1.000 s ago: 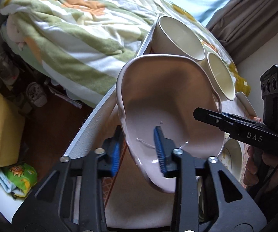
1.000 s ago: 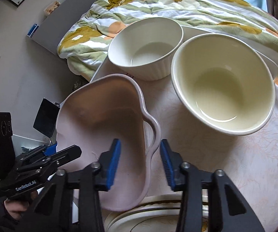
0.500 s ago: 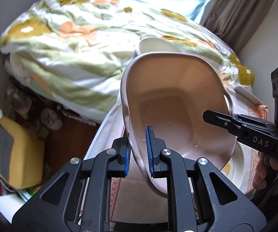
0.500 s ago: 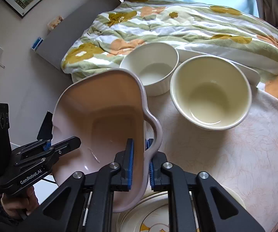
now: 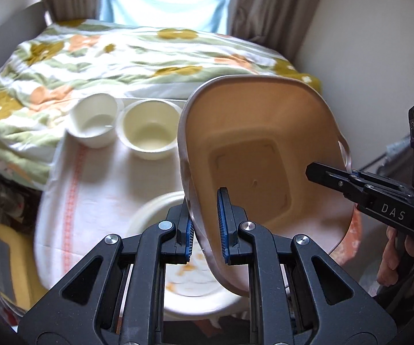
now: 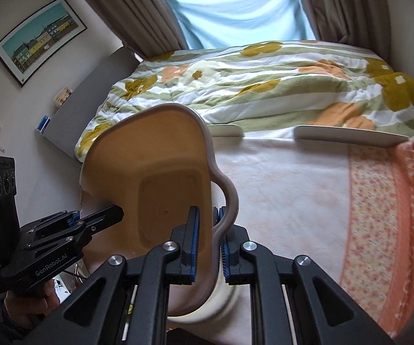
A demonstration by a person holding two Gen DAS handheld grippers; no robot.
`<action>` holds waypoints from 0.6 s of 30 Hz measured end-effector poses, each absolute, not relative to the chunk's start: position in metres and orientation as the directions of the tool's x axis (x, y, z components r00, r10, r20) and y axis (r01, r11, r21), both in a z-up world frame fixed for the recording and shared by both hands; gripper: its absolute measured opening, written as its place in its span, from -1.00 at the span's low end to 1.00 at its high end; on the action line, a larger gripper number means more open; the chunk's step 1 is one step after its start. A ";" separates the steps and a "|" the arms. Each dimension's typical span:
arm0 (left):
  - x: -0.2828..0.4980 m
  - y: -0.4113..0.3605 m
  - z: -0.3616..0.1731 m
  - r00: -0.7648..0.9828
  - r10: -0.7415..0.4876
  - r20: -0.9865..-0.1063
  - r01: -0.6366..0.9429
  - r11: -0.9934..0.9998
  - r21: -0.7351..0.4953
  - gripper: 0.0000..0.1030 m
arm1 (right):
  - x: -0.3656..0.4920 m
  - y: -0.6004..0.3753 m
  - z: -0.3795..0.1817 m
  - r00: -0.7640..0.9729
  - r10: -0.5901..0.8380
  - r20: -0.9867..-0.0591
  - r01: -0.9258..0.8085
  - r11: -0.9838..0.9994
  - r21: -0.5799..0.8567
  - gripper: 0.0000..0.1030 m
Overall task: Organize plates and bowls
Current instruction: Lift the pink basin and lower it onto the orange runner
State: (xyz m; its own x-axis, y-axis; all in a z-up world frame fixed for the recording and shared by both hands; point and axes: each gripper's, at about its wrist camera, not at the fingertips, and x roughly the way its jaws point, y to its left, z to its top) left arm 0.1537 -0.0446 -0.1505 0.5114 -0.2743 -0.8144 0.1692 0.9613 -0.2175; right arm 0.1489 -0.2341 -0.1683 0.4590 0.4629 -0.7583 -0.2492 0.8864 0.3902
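A pink dish with loop handles hangs tilted above the table, held by both grippers. My left gripper is shut on its left rim, one pad inside and one outside. My right gripper is shut on the opposite rim beside the handle. Each gripper shows in the other's view: the right gripper and the left gripper. A white ribbed bowl and a cream bowl stand side by side at the table's far end. A stack of patterned plates lies under the dish.
The table wears a white cloth with an orange floral border. Two flat white plates lie at its far edge against a bed with a flowered quilt. A wall stands close on the right; clutter sits on the floor to the left.
Both grippers went from open around the dish's rims to shut on them. The dish then rose off the table and away from the two bowls, which now look small and far.
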 end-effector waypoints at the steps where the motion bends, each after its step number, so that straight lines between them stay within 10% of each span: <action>1: 0.150 -0.060 -0.152 0.504 -0.289 -0.814 0.186 0.957 -0.225 -0.76 | 0.144 -0.250 -0.167 0.471 0.449 -0.760 -0.232 0.894 0.384 -0.76; 18: 0.151 -0.227 -0.264 0.306 -0.345 -0.887 0.278 0.924 -0.263 -0.76 | 0.120 -0.402 -0.263 0.440 0.304 -0.845 -0.024 0.945 0.328 -0.76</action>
